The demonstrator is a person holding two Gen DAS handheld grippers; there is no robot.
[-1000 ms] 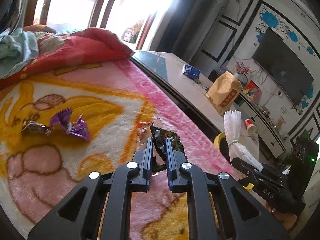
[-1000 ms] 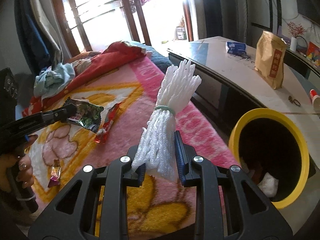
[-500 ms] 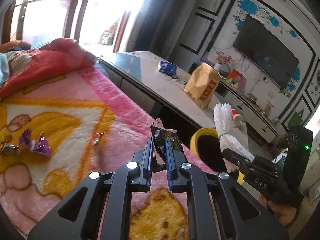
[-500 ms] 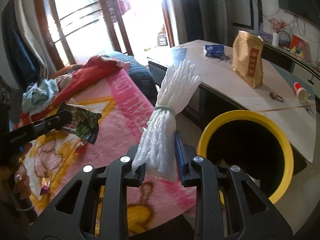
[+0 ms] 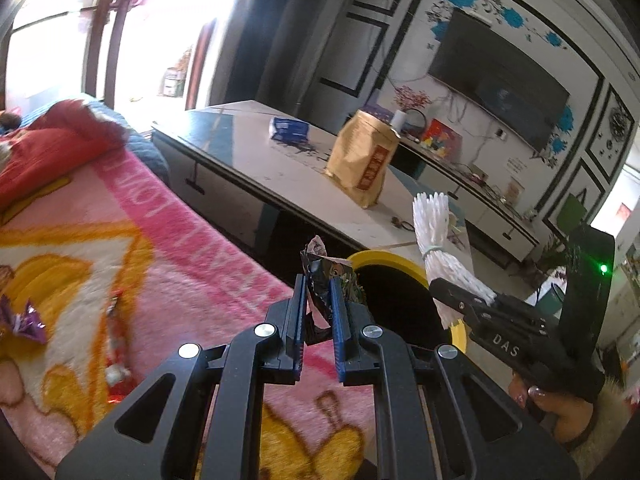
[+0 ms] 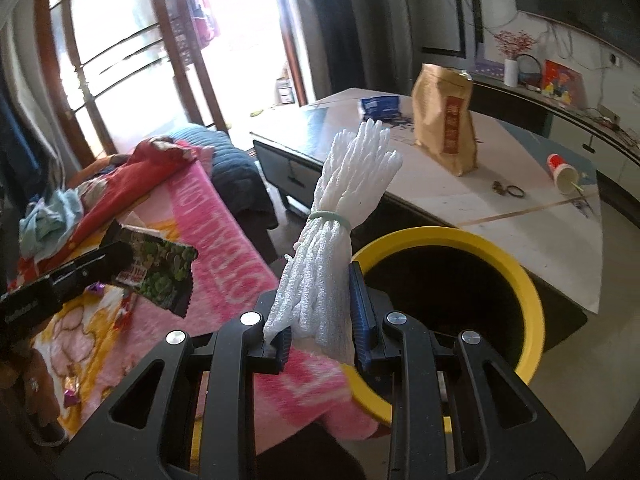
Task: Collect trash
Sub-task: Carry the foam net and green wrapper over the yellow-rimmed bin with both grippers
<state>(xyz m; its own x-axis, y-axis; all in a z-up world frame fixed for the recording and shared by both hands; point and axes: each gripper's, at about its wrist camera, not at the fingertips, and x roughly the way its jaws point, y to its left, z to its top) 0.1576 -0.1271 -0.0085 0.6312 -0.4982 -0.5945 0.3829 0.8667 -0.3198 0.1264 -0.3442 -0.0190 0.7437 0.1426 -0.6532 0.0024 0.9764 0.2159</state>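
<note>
My left gripper [image 5: 318, 282] is shut on a crumpled dark snack wrapper [image 5: 328, 276], held above the pink blanket's edge just short of the yellow-rimmed bin [image 5: 394, 260]. In the right wrist view the same snack wrapper [image 6: 158, 270] hangs from the left gripper [image 6: 116, 258] at the left. My right gripper [image 6: 320, 272] is shut on a white foam net bundle [image 6: 340, 216] tied with a green band, right at the near rim of the bin [image 6: 520, 264]. The left wrist view also shows that foam bundle [image 5: 438, 236] over the bin.
A pink and yellow blanket [image 5: 132, 248] still holds a purple wrapper [image 5: 24, 320] and a red wrapper [image 5: 116, 344]. Behind the bin stands a low table [image 6: 500, 200] with a brown paper bag [image 6: 448, 120], a blue packet [image 6: 380, 106] and a tipped paper cup [image 6: 562, 168].
Both grippers have swung right, away from the blanket and toward the bin, each keeping its load. The bin now fills more of both views.
</note>
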